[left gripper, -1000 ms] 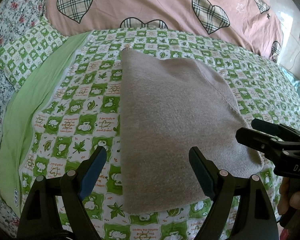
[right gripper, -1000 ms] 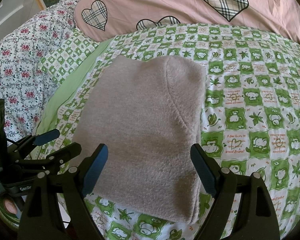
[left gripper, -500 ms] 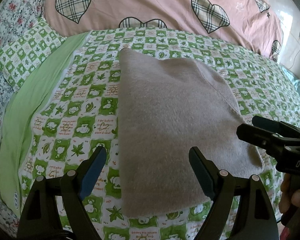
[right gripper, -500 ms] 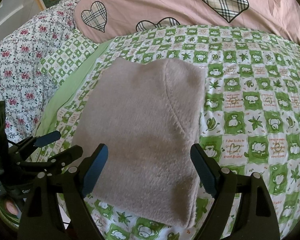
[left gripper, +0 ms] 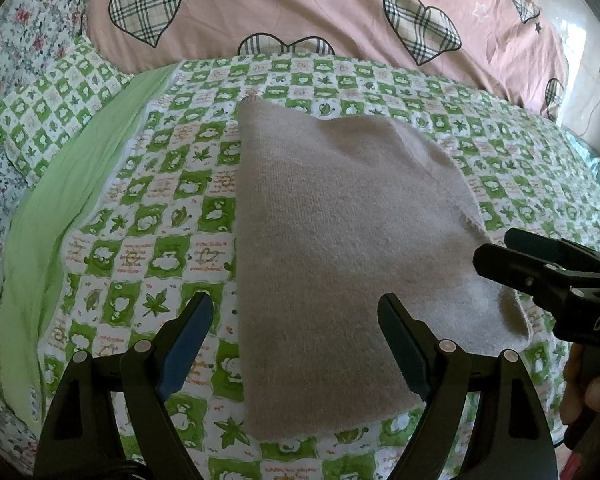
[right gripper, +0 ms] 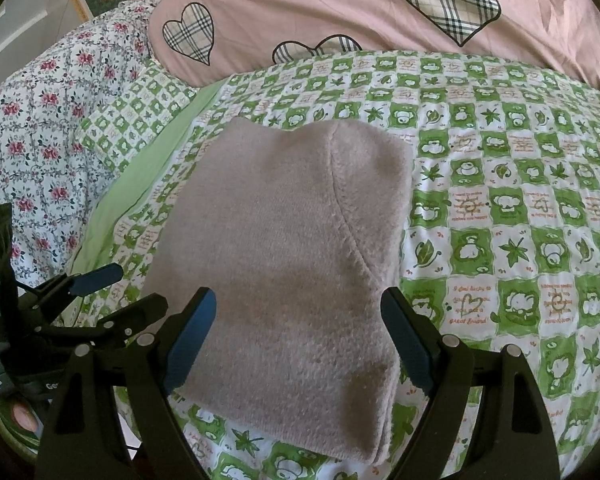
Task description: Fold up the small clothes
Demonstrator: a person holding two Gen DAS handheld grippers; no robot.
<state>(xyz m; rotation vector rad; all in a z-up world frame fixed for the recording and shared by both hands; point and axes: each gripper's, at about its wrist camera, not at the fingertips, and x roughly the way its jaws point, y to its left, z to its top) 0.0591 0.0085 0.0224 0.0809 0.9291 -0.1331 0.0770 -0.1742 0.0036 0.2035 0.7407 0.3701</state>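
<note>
- Folded grey knit garment (left gripper: pixel 340 248), soft and fuzzy, lies flat as a neat rectangle on a bed; it looks already folded at least once, with a curved seam running down its top layer; it sits near the bed's near edge, closest to both tools
- Green-and-white checked sheet (left gripper: pixel 160 216) covers the bed under and around the garment; wide bare stretches of it lie to the garment's left, right and far side, so there is plenty of room to sweep a fold across
- Pink pillow with plaid hearts (left gripper: pixel 280 8) lies across the far end, well apart from the garment; a floral quilt (right gripper: pixel 32 128) is bunched along the bed's left side
- Left gripper (left gripper: pixel 296 344) hovers above the garment's near left corner, jaws spread wide, pinching nothing
- Right gripper (right gripper: pixel 298 340) hovers over the near edge, jaws likewise spread wide and empty; a hand (left gripper: pixel 596 396) holding it shows at the frame's edge
- Judgement: the fold seems nearly complete; if another fold is wanted, each tool should pinch all layers at a near corner, lift together, and carry the edge to the far edge evenly; grabbing only the top layer would undo the stack
</note>
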